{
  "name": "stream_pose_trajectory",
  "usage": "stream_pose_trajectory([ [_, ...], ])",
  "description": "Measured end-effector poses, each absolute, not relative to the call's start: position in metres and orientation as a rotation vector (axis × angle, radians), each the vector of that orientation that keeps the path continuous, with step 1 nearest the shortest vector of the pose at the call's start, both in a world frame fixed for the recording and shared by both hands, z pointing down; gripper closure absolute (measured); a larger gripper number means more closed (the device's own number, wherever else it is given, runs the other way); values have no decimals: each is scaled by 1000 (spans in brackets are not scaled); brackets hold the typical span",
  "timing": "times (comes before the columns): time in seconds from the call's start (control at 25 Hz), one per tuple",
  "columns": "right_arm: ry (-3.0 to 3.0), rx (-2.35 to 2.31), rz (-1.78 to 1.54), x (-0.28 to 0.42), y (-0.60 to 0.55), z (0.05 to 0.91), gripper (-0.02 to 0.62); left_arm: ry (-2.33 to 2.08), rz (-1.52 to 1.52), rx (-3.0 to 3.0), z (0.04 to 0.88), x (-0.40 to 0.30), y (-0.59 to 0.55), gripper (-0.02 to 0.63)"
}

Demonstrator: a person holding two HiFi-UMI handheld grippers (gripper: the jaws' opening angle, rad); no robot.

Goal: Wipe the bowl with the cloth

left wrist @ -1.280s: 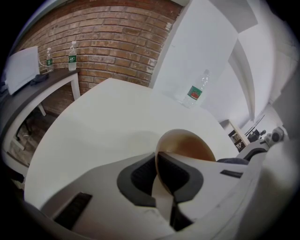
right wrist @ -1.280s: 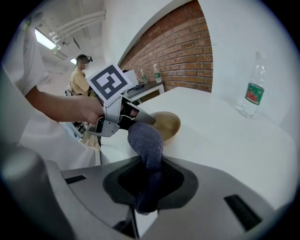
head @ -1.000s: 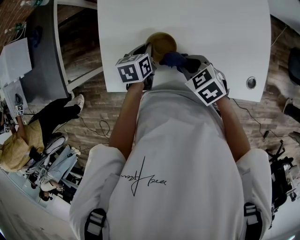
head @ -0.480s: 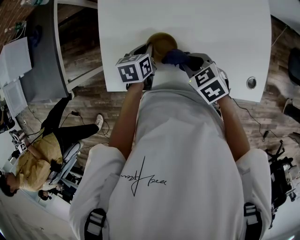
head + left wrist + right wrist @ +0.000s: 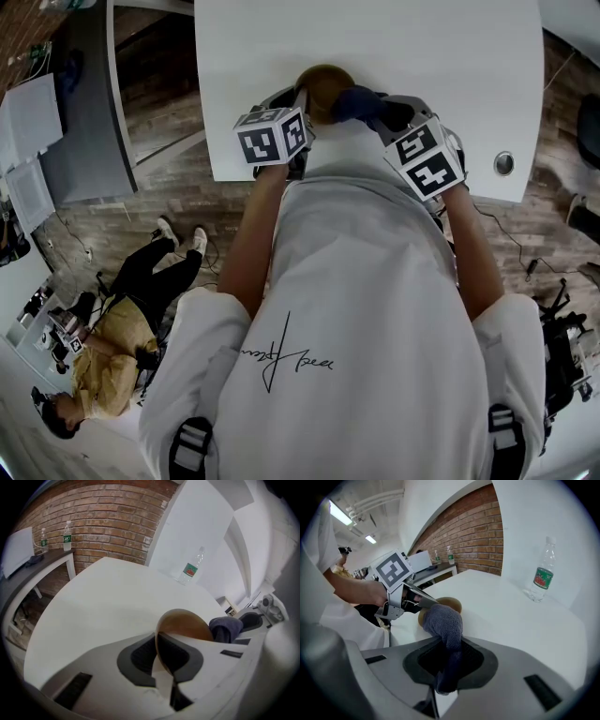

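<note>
Right gripper view: cloth [image 5: 443, 620] pinched in the fingers, its wad against the tilted bowl [image 5: 451, 603].

Nearest, the right gripper [image 5: 447, 657] has its fingers clamped on the dark cloth. Just beyond, the left gripper [image 5: 161, 649] pinches the brown bowl's rim, holding it tipped near the table's [image 5: 375, 37] front edge. Wiping looks under way; the next stroke probably calls for sweeping the cloth round the inside while the left grip holds firm. The left gripper view shows the rim wedged between its fingers, which the head view hides under the marker cubes [image 5: 272, 136]. Only the gripper views catch the water bottle [image 5: 541, 576] farther back.
</note>
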State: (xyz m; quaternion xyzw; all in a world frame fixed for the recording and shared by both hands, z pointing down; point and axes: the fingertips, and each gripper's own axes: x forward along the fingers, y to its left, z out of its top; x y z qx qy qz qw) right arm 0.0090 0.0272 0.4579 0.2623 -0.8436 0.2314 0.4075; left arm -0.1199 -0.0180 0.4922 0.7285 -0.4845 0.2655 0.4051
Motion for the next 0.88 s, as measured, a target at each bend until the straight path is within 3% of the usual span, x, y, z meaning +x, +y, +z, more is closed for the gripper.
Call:
stream_pose_trajectory([
  [0.88, -2123, 602, 523, -1, 0, 474, 540, -1164, 691, 1860, 509, -118, -30, 597],
])
